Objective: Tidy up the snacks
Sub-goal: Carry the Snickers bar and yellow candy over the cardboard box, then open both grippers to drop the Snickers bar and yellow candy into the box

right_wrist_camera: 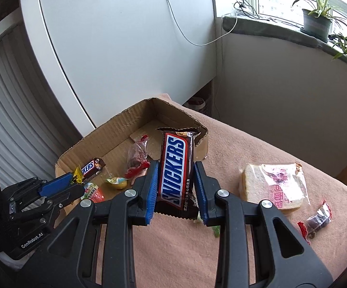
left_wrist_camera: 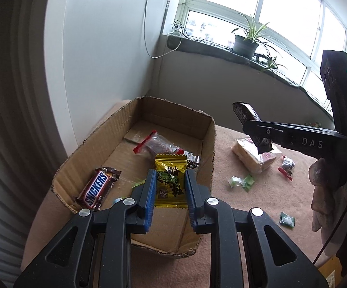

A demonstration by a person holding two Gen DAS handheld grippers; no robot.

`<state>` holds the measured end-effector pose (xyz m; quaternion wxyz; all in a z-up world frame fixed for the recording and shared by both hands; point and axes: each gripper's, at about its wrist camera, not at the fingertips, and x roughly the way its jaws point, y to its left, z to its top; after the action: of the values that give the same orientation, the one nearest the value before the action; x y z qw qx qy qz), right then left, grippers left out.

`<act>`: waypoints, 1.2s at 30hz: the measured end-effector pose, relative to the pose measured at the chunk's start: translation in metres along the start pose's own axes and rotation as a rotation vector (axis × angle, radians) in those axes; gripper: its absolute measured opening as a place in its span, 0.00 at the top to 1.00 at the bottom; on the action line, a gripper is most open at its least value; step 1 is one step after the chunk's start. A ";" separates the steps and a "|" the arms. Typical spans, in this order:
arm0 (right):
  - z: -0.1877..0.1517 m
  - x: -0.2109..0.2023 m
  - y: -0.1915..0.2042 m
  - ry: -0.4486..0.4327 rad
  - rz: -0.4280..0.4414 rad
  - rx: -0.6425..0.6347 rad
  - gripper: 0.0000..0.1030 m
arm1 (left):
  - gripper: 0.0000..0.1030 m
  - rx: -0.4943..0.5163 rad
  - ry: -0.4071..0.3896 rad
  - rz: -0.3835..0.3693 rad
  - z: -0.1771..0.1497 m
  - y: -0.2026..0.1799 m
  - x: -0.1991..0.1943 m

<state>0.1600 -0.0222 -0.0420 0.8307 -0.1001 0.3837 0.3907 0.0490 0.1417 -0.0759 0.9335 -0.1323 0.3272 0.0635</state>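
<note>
Left wrist view: the left gripper (left_wrist_camera: 170, 187) has its jaws clamped on one yellow snack packet (left_wrist_camera: 170, 180), held over the near end of the cardboard box (left_wrist_camera: 208, 144). Inside the box lie one Snickers bar (left_wrist_camera: 96, 188) and at least one clear red-trimmed pouch (left_wrist_camera: 158, 142). The right gripper (left_wrist_camera: 257, 134) hangs above the pink-covered bench (left_wrist_camera: 245, 211), jaws closed on a second Snickers bar (right_wrist_camera: 177, 170), seen here edge-on and dark. On the bench lie one bagged bread slice (left_wrist_camera: 255, 158), one small red-trimmed pouch (left_wrist_camera: 286, 166), two pale green candies (left_wrist_camera: 242, 182) and one darker green candy (left_wrist_camera: 287, 220).

The right wrist view alone shows the held bar's label, plus a yellow round sweet (right_wrist_camera: 117, 182) and a red-and-green packet (right_wrist_camera: 93, 190) in the box. It shows only a sliver of green behind the right jaw; the left view shows the green candies plainly.
</note>
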 end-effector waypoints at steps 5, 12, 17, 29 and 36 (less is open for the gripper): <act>0.010 0.021 0.012 0.025 0.023 -0.020 0.71 | 0.79 -0.020 0.011 0.011 -0.001 0.010 0.006; 0.022 0.051 0.024 0.070 0.031 -0.030 0.71 | 0.79 -0.023 0.025 0.022 -0.001 0.014 0.012; 0.024 0.065 0.029 0.096 0.022 -0.049 0.71 | 0.79 -0.012 0.033 0.026 -0.001 0.012 0.015; 0.025 0.077 0.034 0.115 0.014 -0.080 0.71 | 0.78 -0.017 0.042 0.025 -0.002 0.015 0.018; 0.027 0.070 0.035 0.075 0.005 -0.096 0.31 | 0.51 -0.019 0.042 0.029 -0.002 0.014 0.019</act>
<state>0.1777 0.0546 -0.0689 0.8090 -0.1533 0.3957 0.4067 0.0599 0.1555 -0.0921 0.9241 -0.1378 0.3479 0.0772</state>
